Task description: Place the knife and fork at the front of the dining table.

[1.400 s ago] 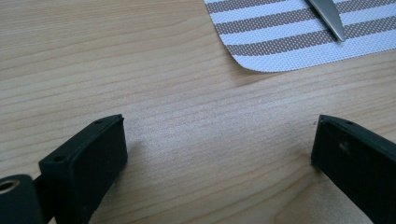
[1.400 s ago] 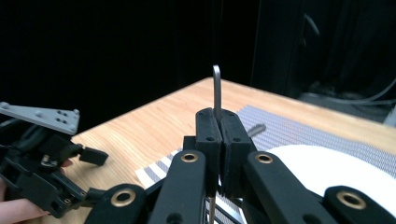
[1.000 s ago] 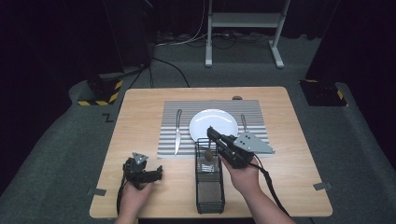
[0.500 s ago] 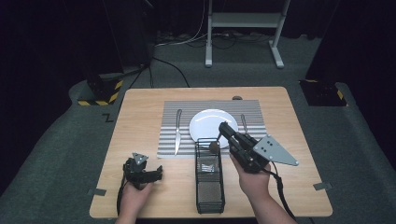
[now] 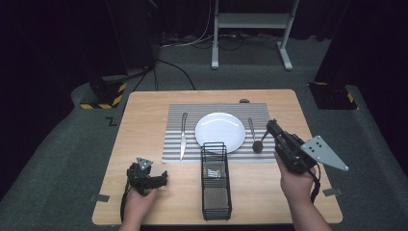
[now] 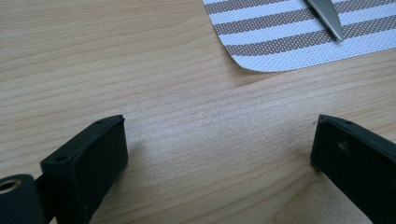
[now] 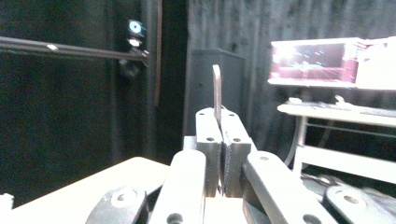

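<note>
The right gripper [image 5: 270,126], tilted up over the striped placemat's [image 5: 192,144] right edge, clamps a metal spoon [image 5: 260,143] hanging bowl-down. The left gripper [image 5: 161,179] rests open on the wooden counter [image 5: 144,110].

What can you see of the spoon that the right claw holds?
The spoon looks like dull grey metal, with a thin flat handle and an oval bowl. The right claw is shut on its handle, whose end sticks up between the pads in the right gripper view. In the high view the spoon slants down and left from the claw, bowl lowest, over the near right part of the striped placemat, beside the white plate. Whether the bowl touches the placemat I cannot tell.
</note>
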Demonstrator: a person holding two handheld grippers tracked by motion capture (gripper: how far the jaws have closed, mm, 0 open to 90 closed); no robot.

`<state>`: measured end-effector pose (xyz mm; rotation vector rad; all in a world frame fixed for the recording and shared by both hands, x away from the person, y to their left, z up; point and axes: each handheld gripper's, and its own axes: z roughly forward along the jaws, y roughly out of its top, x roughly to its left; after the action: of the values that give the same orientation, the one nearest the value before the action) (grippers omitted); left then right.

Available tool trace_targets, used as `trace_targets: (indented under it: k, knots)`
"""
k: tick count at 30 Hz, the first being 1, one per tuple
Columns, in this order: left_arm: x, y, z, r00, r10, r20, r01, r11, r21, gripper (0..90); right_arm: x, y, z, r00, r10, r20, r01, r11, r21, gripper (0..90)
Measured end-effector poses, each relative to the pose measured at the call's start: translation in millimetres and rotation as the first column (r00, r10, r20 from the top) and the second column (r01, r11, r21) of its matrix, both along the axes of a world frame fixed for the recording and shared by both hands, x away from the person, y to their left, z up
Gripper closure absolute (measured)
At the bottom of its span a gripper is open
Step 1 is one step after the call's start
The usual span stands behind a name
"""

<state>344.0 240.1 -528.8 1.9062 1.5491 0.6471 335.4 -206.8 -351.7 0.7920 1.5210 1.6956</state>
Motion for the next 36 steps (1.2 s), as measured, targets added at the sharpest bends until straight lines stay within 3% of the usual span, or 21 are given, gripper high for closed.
trace_targets:
  k: [7,13,27,36]
  knots:
    - [-0.1,0.0,0.0,1.0000,0.001,0.001,-0.001,1.0000,0.002,3.9,14.4,-32.1,-26.8,0.9949,-0.074,-0.069,0.073,0.997,-0.014,88.3]
    - [-0.1,0.0,0.0,1.0000,0.000,0.001,0.000,1.0000,0.000,3.9,28.7,-48.4,-50.1,0.9842,-0.124,-0.126,0.121,0.992,-0.035,88.3]
    - [0.1,0.4,-0.1,1.0000,-0.001,0.000,0.001,1.0000,-0.002,3.9,54.6,-58.8,-75.8,0.9661,-0.160,-0.202,0.150,0.987,-0.064,88.3]
    - [-0.7,0.2,-0.3,1.0000,-0.003,0.005,0.003,1.0000,-0.001,4.8,67.7,-57.5,-82.3,0.9618,-0.161,-0.222,0.147,0.986,-0.075,88.3]
